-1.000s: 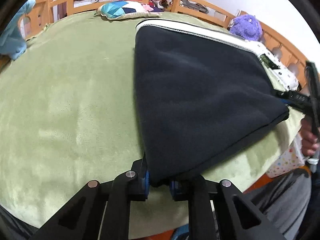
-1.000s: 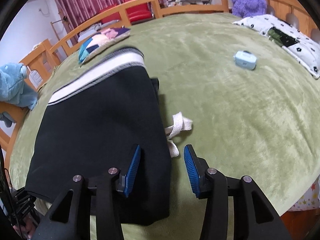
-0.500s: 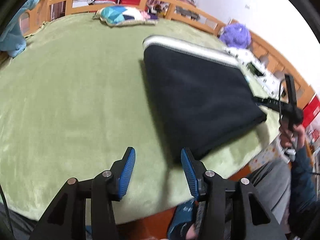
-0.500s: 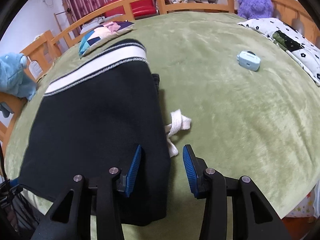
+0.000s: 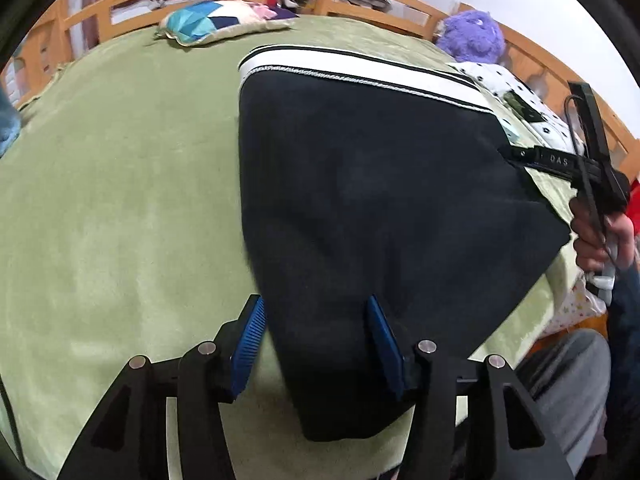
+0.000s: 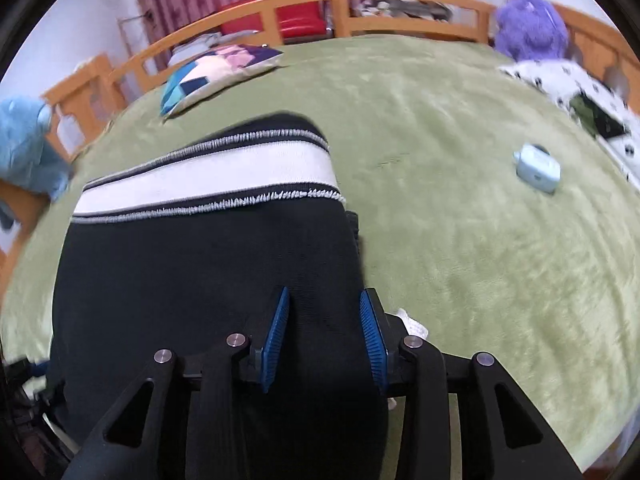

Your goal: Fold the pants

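Left hand-held gripper [image 5: 314, 338] has let go of the pants [image 5: 376, 216].
Its jaws are opening, astride the folded pants' six o'clock edge on the bed [image 5: 120, 184]; right hand-held gripper [image 6: 325, 338] closing over fabric, not yet clamped.

Left wrist view: close above the near edge of the green blanket [image 5: 120, 200], facing steeply down toward the far rail. Right wrist view: likewise. Both share the pants [image 5: 380, 200] [image 6: 208, 280] and far pillow [image 5: 216, 20] [image 6: 216, 72].

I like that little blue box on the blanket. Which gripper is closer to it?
Right. The right gripper sits over the pants edge facing the blue box; the left gripper is at the pants' opposite edge.
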